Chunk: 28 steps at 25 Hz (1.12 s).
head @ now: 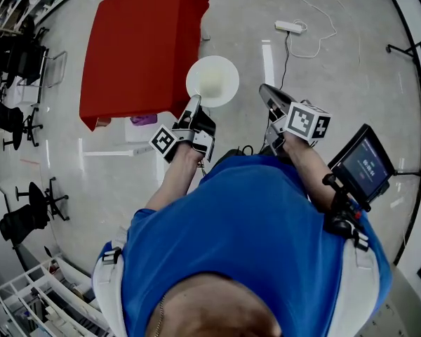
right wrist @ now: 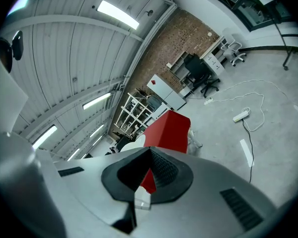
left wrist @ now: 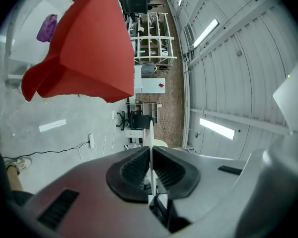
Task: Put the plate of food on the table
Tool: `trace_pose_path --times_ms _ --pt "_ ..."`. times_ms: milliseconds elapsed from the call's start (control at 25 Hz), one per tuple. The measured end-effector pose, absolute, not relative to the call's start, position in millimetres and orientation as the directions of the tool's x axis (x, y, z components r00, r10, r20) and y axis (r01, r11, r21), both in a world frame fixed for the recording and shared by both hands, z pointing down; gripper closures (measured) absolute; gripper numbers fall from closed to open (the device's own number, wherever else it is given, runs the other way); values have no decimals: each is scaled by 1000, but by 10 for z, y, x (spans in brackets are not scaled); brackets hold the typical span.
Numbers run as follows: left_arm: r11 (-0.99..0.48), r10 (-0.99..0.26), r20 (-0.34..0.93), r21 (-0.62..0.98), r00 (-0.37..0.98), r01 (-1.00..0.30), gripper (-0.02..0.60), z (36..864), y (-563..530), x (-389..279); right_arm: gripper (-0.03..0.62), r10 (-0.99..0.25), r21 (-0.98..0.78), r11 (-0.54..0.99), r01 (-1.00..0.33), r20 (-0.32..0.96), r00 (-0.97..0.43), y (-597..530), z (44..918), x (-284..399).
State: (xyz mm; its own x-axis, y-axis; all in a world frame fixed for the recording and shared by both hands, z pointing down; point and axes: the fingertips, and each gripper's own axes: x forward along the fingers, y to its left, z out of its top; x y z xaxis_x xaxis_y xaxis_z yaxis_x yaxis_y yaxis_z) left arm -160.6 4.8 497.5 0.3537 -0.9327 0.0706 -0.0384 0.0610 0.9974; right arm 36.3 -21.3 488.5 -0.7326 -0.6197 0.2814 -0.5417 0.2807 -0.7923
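Note:
In the head view a round white plate [head: 212, 81] hangs in the air beside the near right corner of the table draped in red cloth [head: 144, 44]. I see nothing on its pale surface. My left gripper [head: 194, 104] is shut on the plate's near rim. In the left gripper view the plate [left wrist: 150, 132] shows edge-on as a thin white line pinched between the left gripper's [left wrist: 150, 151] black pads, with the red table [left wrist: 84, 48] ahead at upper left. My right gripper [head: 266, 89] is to the right of the plate, shut and empty. In its own view the right gripper [right wrist: 150, 151] points toward the red table [right wrist: 168, 129].
A white power strip [head: 289, 27] with its cable lies on the grey floor beyond the plate. Office chairs [head: 14, 118] stand at the left and white racks [head: 28, 293] at lower left. A purple object [head: 144, 120] sits under the table's near edge. A small screen [head: 365, 163] hangs by my right arm.

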Motion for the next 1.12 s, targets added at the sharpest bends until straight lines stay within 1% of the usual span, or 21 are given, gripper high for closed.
trace_pose_path --times_ms 440,720,1120 --pt "46 -949 59 998 309 -50 561 4926 64 -1715 592 -592 -794 314 -521 265 -761 -257 4856 267" --pt "25 -928 36 999 371 -35 561 4894 -25 -1625 592 -644 -788 293 -541 256 -721 -189 4837 336" --pt "29 -932 42 999 360 -42 561 4876 19 -1691 592 -622 -803 310 -508 233 -748 -131 4806 175"
